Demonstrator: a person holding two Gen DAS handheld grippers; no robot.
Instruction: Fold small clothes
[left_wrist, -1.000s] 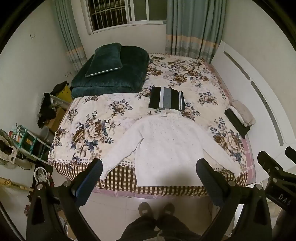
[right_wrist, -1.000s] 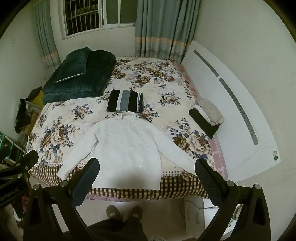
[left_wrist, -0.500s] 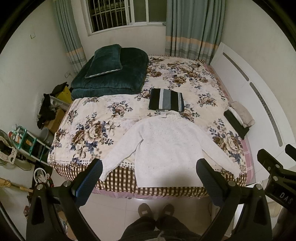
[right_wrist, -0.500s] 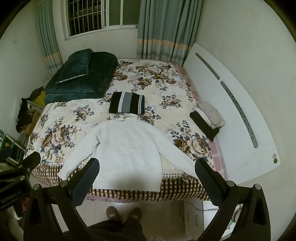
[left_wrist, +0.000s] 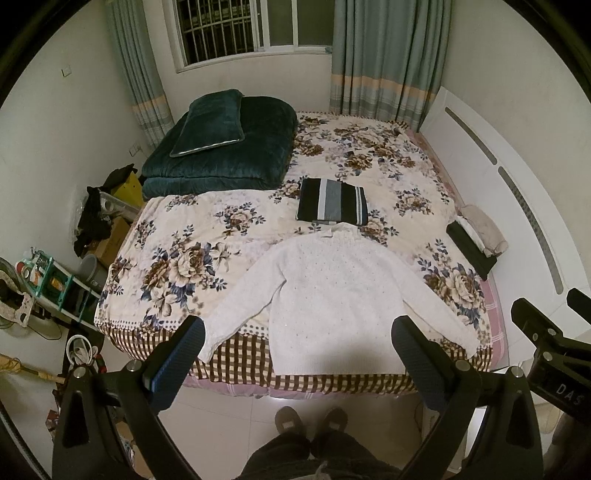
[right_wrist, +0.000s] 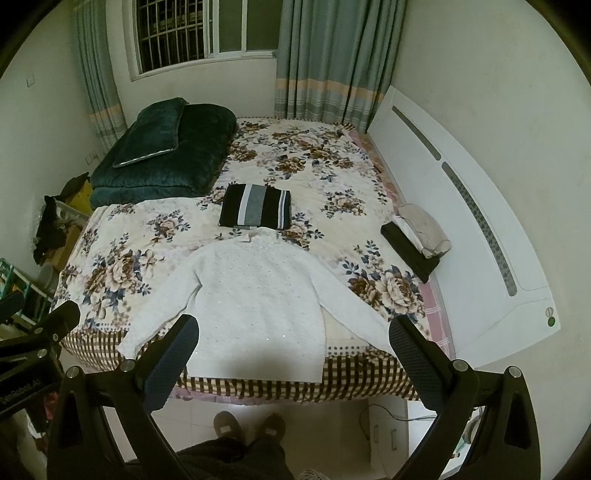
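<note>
A small white knit sweater (left_wrist: 332, 295) lies flat on the near part of the floral bed (left_wrist: 184, 266), sleeves spread, hem at the bed's front edge; it also shows in the right wrist view (right_wrist: 255, 295). My left gripper (left_wrist: 297, 339) is open and empty, held high above the floor in front of the hem. My right gripper (right_wrist: 295, 339) is open and empty at the same height, to the right of the left one. A folded black, grey and white striped garment (left_wrist: 331, 202) lies just beyond the sweater's collar, also in the right wrist view (right_wrist: 255, 206).
A dark green folded quilt with a pillow (left_wrist: 221, 147) sits at the bed's far left. A small stack of folded clothes (left_wrist: 476, 236) lies at the bed's right edge by the white headboard (left_wrist: 517, 206). Cluttered shelves (left_wrist: 48, 284) stand left. The person's slippers (left_wrist: 310, 424) are on the tile floor.
Both grippers have drifted slightly back and up; the bed sits a little farther in view. The jaws stay open and the sweater has not moved.
</note>
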